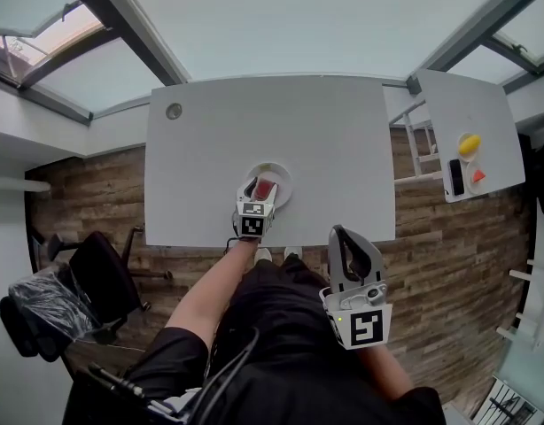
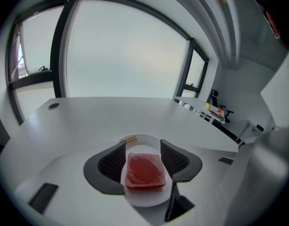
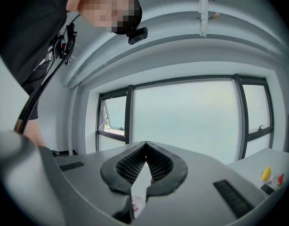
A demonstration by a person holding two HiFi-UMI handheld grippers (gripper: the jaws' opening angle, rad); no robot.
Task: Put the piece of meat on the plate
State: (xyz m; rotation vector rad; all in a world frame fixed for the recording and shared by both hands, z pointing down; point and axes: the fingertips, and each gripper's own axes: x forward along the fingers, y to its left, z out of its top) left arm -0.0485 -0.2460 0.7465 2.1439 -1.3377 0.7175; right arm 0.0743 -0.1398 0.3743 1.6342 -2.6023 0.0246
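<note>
The white table (image 1: 272, 140) fills the middle of the head view, with a smaller side table (image 1: 471, 131) at its three o'clock. A round white plate (image 1: 284, 174) sits at the table's six o'clock, close to the near edge. The left gripper (image 1: 258, 187) reaches onto the plate from six o'clock. Its jaws are spread wide on either side of the piece of meat (image 2: 144, 171), and a strip of bare plate (image 2: 145, 199) shows on each side, so the pads are not touching it. The right gripper (image 3: 145, 146) hangs off the table at the plate's five o'clock – jaws closed tip to tip, with nothing between them. The red, square-cut meat lies flat on the plate. A small grommet (image 1: 174, 111) sits at the table's ten o'clock corner.
</note>
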